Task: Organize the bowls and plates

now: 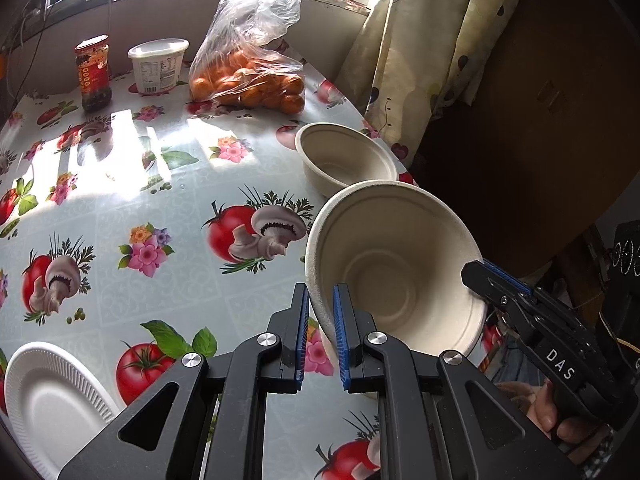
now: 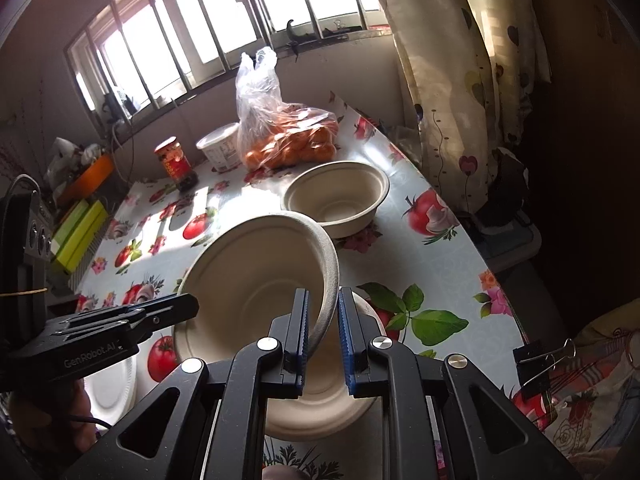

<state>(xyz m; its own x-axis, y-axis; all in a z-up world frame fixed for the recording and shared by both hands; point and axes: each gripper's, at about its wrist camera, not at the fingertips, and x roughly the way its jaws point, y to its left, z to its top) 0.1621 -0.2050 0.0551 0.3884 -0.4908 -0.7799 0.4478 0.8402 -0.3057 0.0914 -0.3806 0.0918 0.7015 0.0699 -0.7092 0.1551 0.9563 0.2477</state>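
Note:
A beige paper bowl (image 1: 396, 264) hangs tilted above the flowered table (image 1: 160, 200), carried by both grippers. My left gripper (image 1: 321, 294) is shut on its near left rim. My right gripper (image 2: 323, 296) is shut on the opposite rim of the same bowl (image 2: 256, 264), and it also shows at the bowl's right edge in the left wrist view. A second beige bowl (image 1: 344, 160) (image 2: 336, 196) stands upright on the table just beyond. A white foam plate (image 1: 48, 392) (image 2: 108, 392) lies at the near left. Beige curves under the held rim in the right wrist view; I cannot tell what they belong to.
At the back of the table stand a bag of oranges (image 1: 248, 80), a white tub (image 1: 158, 66) and a red-labelled jar (image 1: 94, 74). A patterned curtain (image 1: 404, 60) hangs past the table's right edge. A hand (image 1: 548, 408) holds the right gripper's handle.

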